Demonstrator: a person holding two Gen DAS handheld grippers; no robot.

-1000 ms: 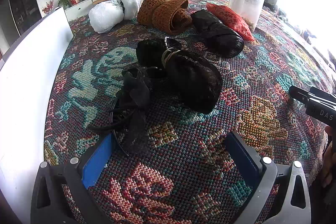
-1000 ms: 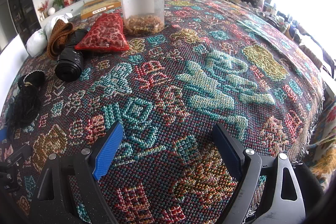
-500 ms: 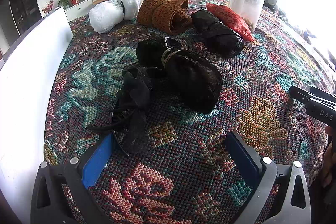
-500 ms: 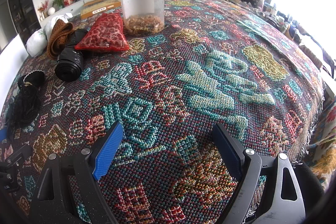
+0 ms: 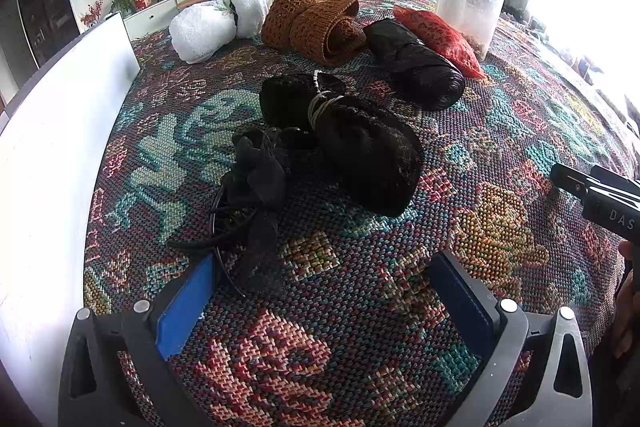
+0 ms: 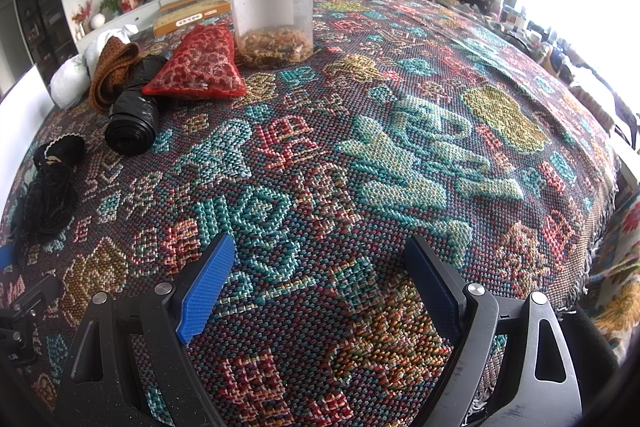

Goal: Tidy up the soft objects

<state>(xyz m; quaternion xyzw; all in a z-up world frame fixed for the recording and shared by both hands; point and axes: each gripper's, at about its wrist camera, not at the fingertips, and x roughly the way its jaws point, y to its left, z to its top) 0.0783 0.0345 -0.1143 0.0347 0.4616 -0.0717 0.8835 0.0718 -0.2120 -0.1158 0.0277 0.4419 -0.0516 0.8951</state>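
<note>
Soft items lie on a patterned woven cloth. In the left wrist view: a black bow headband [image 5: 252,203] nearest, a black fuzzy bundle [image 5: 360,151] tied with a band, a black bag roll [image 5: 416,67], a brown knit roll [image 5: 316,27], a white towel bundle [image 5: 208,31] and a red mesh pouch [image 5: 436,35]. My left gripper [image 5: 320,287] is open and empty, just short of the headband. My right gripper [image 6: 320,283] is open and empty over bare cloth; the pouch [image 6: 196,67] and bag roll [image 6: 132,115] lie far left of it.
A clear plastic jar [image 6: 270,7] with a black lid stands behind the red pouch. A white board [image 5: 44,155] runs along the cloth's left edge. A flat cardboard box [image 6: 192,17] lies at the back. The cloth's fringed edge [image 6: 596,247] drops off at right.
</note>
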